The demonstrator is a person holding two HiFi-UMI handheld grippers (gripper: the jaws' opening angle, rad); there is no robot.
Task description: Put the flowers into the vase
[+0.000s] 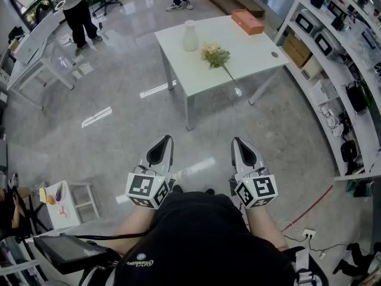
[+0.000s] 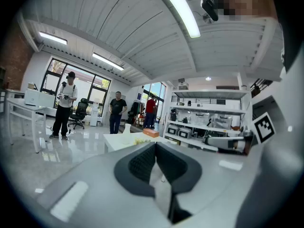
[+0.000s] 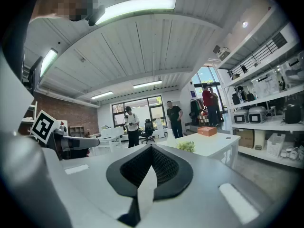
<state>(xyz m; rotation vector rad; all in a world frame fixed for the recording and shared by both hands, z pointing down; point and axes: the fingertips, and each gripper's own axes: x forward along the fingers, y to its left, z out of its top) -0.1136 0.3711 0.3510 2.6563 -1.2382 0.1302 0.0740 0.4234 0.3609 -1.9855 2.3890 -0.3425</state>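
A white vase [image 1: 189, 36] stands upright on the white table [image 1: 256, 58] far ahead of me. A bunch of pale flowers [image 1: 215, 55] with a long stem lies flat on the tabletop just right of the vase. Both grippers hover over the floor well short of the table, side by side and pointing toward it. My left gripper [image 1: 166, 140] is shut with nothing in it, and so is my right gripper [image 1: 237, 142]. In the right gripper view the flowers [image 3: 186, 146] show small beyond the shut jaws. The left gripper view shows the vase [image 2: 127, 128] far off.
An orange box [image 1: 247, 21] lies at the table's far right corner. Shelving with equipment [image 1: 333, 46] runs along the right. Two people [image 1: 80, 11] stand beyond the table, near desks at the left. A small white stool [image 1: 71, 204] and a tablet [image 1: 65, 250] are by my left side.
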